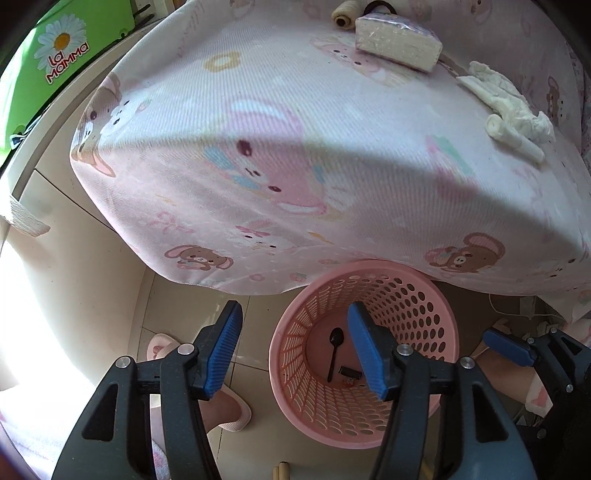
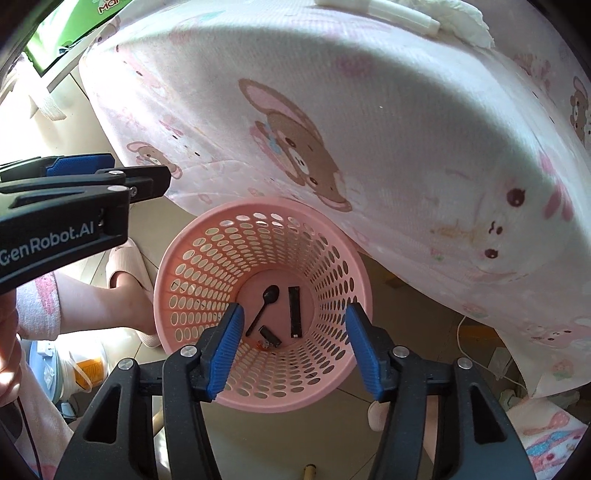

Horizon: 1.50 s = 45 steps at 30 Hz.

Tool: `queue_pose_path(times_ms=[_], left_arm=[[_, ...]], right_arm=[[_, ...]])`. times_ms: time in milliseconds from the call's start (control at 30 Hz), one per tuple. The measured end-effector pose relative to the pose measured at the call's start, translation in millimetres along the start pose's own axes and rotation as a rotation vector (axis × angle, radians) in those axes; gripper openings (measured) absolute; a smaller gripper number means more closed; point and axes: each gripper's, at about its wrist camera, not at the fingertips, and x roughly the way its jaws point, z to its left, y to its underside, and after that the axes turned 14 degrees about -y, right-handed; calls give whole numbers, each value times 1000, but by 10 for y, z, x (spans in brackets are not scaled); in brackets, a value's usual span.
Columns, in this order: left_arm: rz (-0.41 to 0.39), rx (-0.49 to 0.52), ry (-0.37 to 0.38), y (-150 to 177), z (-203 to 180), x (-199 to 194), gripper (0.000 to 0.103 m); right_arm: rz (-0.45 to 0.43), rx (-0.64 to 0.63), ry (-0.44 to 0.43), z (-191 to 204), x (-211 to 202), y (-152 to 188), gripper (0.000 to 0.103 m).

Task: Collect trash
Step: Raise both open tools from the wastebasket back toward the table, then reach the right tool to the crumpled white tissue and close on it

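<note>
A pink perforated basket [image 1: 406, 302] [image 2: 207, 258] stands on the floor against the edge of the bed. At its bottom lie a black plastic spoon [image 1: 334, 350] [image 2: 264, 304], a small black piece [image 1: 350, 372] [image 2: 269, 336] and a black strip [image 2: 294, 312]. My left gripper [image 1: 295, 312] hangs open above the basket's left rim, with nothing between its blue pads. My right gripper [image 2: 295, 310] is open over the basket's mouth, also empty. Crumpled white tissue [image 1: 509, 107] [image 2: 461, 18] lies on the bed at the right.
The bed [image 1: 258, 147] has a pink cartoon sheet and carries a tissue pack [image 1: 397, 40] and a thread spool [image 1: 345, 14] at the far side. A person's feet in pink slippers [image 2: 129, 269] stand left of the basket. A green box [image 1: 55, 55] is at far left.
</note>
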Motion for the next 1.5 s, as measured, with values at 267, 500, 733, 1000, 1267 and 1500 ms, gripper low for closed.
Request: queue_pose_path(times_ms=[267, 500, 733, 1000, 1267, 1500], left_arm=[[-38, -34, -5, -41, 87, -101, 58], [-48, -52, -13, -38, 137, -131, 59], [-117, -113, -43, -53, 294, -317, 59], [-230, -276, -17, -56, 673, -666, 66], [-350, -208, -87, -53, 548, -909, 77], [-345, -180, -97, -42, 463, -905, 80]], right_arm=[[-19, 21, -2, -33, -75, -29, 60], [-26, 22, 4, -37, -117, -33, 61], [-90, 46, -25, -45, -416, -57, 65], [-274, -18, 54, 69, -917, -41, 72], [-377, -15, 61, 85, -1181, -42, 72], [-451, -16, 81, 11, -1373, -45, 77]])
